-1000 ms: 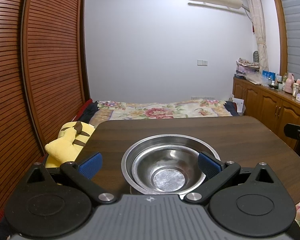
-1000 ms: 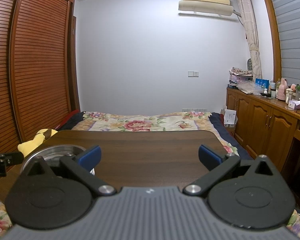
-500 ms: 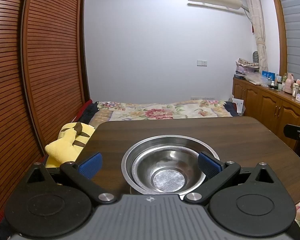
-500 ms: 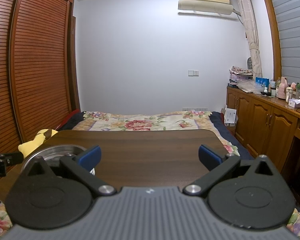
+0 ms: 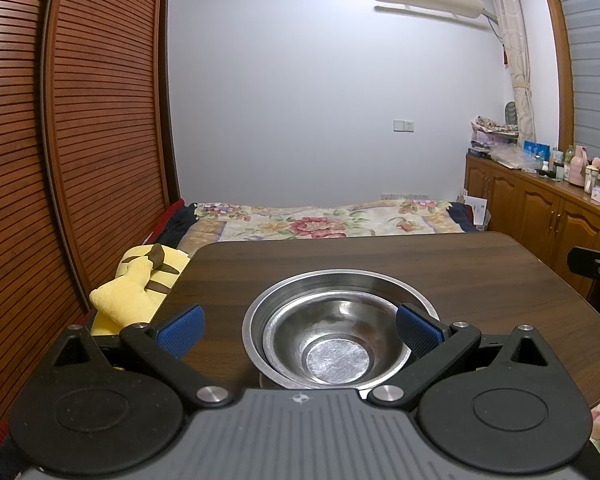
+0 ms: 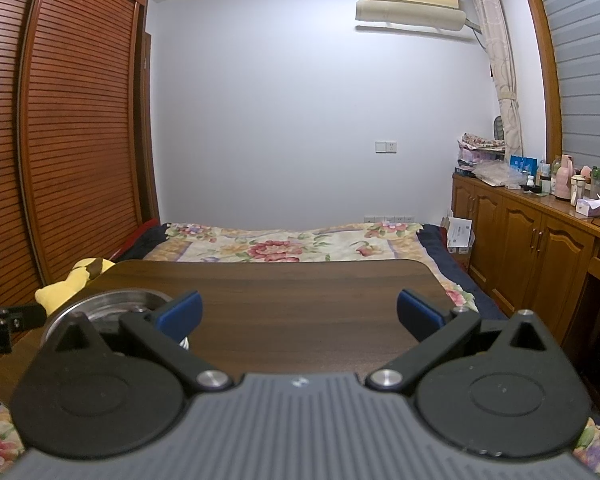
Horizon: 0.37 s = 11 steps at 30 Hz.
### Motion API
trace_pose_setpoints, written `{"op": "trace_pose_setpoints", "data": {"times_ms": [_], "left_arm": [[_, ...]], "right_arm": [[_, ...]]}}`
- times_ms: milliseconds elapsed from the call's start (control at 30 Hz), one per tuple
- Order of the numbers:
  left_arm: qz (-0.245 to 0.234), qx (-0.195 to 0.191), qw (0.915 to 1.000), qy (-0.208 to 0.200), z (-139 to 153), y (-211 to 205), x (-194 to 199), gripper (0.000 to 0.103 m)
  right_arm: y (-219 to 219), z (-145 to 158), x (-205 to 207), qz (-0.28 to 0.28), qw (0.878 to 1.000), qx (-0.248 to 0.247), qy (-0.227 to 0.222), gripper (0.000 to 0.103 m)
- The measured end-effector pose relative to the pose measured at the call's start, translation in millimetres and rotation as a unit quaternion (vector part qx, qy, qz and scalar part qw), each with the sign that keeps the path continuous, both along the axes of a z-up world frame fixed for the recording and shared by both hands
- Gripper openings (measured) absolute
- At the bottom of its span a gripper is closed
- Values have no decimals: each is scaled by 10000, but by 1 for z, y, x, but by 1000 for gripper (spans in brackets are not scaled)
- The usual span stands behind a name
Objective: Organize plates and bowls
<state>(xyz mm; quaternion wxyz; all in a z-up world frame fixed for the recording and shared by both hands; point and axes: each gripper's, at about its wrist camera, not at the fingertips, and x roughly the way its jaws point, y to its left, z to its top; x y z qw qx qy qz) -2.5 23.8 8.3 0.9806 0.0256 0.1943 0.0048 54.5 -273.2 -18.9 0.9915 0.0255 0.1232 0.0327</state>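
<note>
A small steel bowl (image 5: 336,344) sits nested inside a larger steel bowl (image 5: 340,282) on the dark wooden table (image 5: 460,272). My left gripper (image 5: 298,330) is open, its blue pads wide apart, just in front of the stack and empty. In the right wrist view the same stack (image 6: 112,302) shows at the left, partly hidden behind my left finger. My right gripper (image 6: 298,310) is open and empty over the bare table (image 6: 300,292), to the right of the bowls.
A yellow plush toy (image 5: 140,284) lies off the table's left edge. A bed with a floral cover (image 5: 320,224) is beyond the table. Wooden cabinets (image 5: 540,216) with bottles stand at the right. A slatted wardrobe (image 5: 80,140) is at the left.
</note>
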Motion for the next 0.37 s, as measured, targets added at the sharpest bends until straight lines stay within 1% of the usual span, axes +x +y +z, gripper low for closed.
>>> {"op": "trace_pose_setpoints", "data": {"times_ms": [367], "left_arm": [[-3, -1, 10000, 12, 0, 0, 0, 103]], "right_arm": [[-1, -1, -1, -2, 10000, 4, 2, 103]]}}
